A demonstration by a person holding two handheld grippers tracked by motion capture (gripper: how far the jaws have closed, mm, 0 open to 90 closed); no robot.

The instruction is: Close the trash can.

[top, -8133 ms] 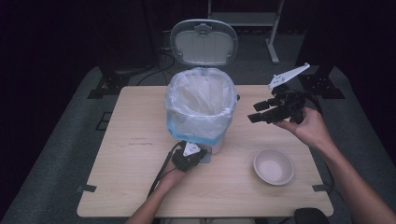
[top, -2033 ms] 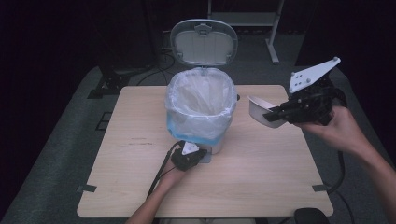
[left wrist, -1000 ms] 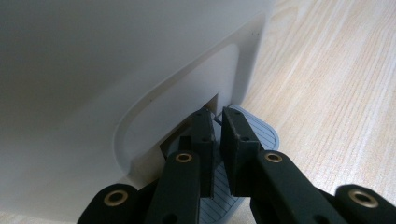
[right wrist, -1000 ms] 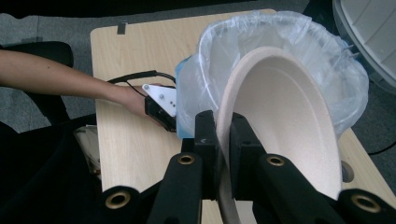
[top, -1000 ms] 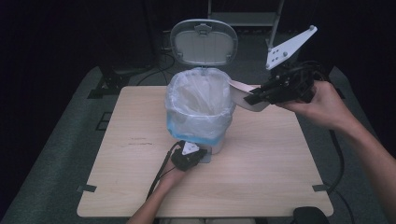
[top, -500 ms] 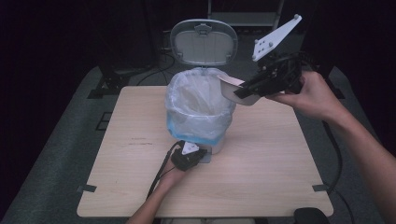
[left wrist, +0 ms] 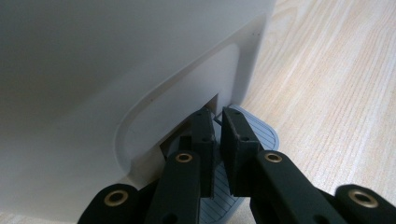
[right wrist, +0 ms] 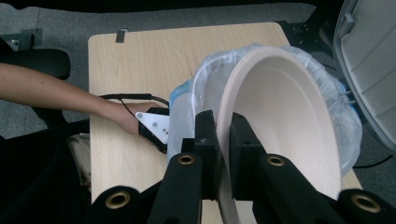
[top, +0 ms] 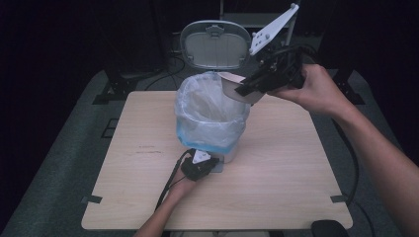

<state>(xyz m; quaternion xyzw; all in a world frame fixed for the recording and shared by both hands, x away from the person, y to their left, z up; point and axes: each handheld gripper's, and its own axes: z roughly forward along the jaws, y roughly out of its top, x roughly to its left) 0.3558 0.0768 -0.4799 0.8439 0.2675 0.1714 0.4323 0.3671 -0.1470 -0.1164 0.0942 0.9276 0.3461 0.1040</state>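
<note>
High view: I am tipping a bowl [top: 236, 88] over the mouth of the pedal bin [top: 212, 116], my right hand-held gripper [top: 247, 89] clamped on its rim. The bin is standing at the middle of the bench [top: 296, 163], nearer the far edge, its lid [top: 214, 44] standing open. My left hand-held gripper [top: 210, 165] is sitting at the bin's foot, jaws together. I judge the carrying done; the emptying and setting the bowl back on the bench are left. The bin liner [top: 197, 106] is looking thin, crinkled and translucent, bluish at its lower fold.

Left gripper view: my jaws are pressing together on the grey ribbed pedal [left wrist: 264, 133], beside the bin's smooth white plastic wall; the bench is showing pale wood grain.

Right gripper view: the bowl is looking matte, cream, round and shallow, tilted on edge, its rim pinched between my black jaws, just over the liner. Whether anything is falling out, I cannot tell.
</note>
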